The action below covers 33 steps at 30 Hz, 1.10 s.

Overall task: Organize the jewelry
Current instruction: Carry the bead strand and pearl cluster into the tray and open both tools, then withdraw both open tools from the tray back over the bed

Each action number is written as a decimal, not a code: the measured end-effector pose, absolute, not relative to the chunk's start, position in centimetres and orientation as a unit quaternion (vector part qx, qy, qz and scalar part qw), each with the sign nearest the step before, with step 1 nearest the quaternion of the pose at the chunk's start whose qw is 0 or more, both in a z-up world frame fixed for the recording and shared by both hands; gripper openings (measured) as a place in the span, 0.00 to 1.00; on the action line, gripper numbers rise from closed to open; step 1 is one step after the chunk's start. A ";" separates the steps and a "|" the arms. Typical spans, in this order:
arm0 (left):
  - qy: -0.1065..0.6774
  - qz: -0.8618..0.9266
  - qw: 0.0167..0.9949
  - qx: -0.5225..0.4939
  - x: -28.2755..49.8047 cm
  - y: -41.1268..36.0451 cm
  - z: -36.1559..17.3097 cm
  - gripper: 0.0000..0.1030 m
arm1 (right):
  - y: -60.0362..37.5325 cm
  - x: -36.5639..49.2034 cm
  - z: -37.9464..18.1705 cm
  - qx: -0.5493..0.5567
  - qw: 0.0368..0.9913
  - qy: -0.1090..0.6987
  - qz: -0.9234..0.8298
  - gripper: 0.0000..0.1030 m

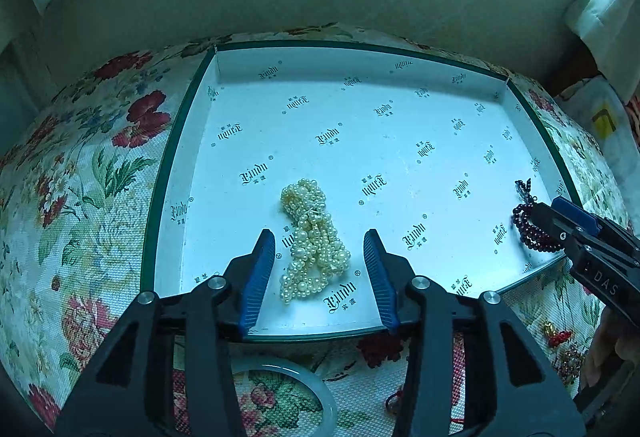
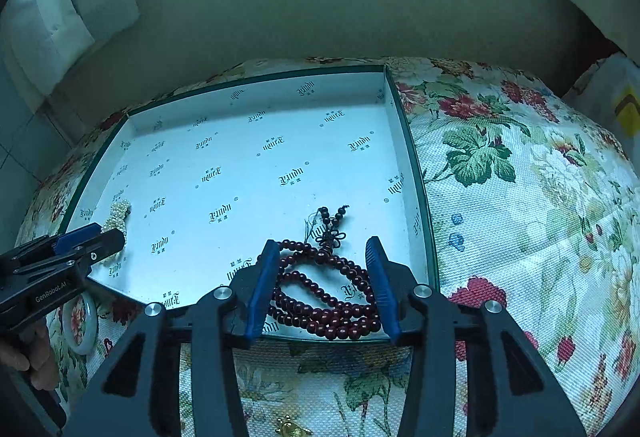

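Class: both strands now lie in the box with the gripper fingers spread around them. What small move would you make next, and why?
Probably lift both grippers straight up and clear. The left gripper stands open around the pearl strand, and the right gripper open around the dark red bead strand; both strands rest on the floor of the box, pads apart. A jade bangle waits on the floral cloth.
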<state>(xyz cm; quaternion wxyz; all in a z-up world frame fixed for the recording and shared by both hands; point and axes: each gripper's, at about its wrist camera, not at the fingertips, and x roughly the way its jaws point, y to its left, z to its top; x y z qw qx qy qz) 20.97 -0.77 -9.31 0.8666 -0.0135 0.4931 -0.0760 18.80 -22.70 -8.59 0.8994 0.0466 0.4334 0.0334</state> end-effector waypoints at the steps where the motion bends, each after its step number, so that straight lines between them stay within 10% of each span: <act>1: 0.494 -0.076 0.866 -0.014 21.0 -0.7 -9.3 0.46 | -22.8 18.7 -8.5 0.049 0.899 0.434 0.035 0.44; 14: 0.478 -0.063 0.876 -0.004 20.4 -0.3 -8.5 0.64 | -23.6 17.0 -7.3 0.052 0.905 0.420 0.037 0.44; 33: 0.469 -0.074 0.880 -0.019 16.3 -0.1 -5.7 0.64 | -26.6 13.1 -5.2 0.044 0.909 0.415 0.016 0.44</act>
